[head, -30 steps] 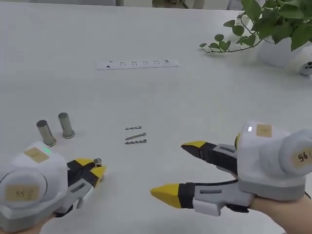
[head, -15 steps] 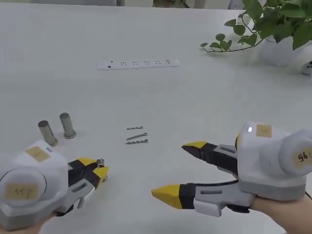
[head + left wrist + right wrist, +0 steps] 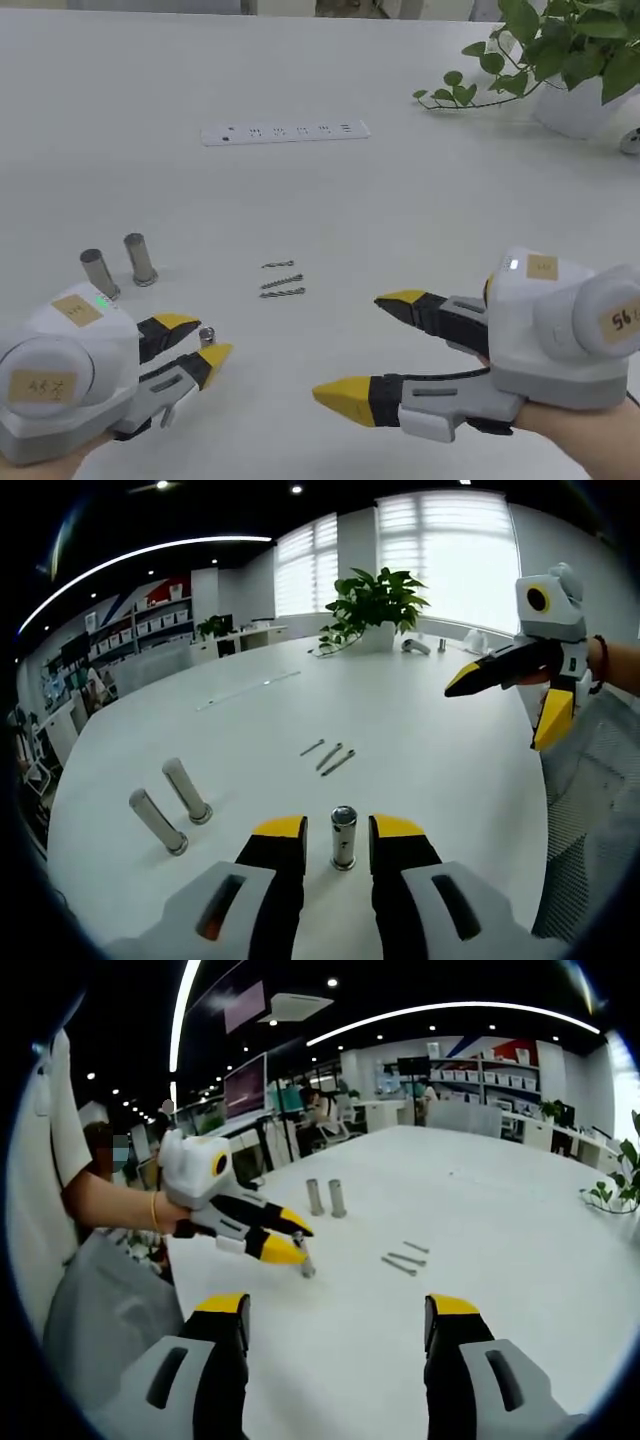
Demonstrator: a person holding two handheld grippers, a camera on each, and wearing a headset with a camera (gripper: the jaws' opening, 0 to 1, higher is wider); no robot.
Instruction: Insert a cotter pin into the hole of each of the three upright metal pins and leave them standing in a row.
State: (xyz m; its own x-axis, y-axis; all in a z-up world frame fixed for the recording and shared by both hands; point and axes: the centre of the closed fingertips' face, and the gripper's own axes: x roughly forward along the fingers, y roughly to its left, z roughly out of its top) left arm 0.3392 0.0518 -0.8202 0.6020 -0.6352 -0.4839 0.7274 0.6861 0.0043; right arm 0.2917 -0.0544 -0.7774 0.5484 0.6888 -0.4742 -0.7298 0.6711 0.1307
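The head view is bright and evenly lit from above, with the white table close to washed out and the shadows on it faint and soft. In the left gripper view, daylight blows out the windows at upper right, the pin at lower centre carries a bright sheen, and straight lines bow toward the edges. The right gripper view is dimmer, with a glaring light strip arcing across the top and the far shelves soft, perhaps out of focus.
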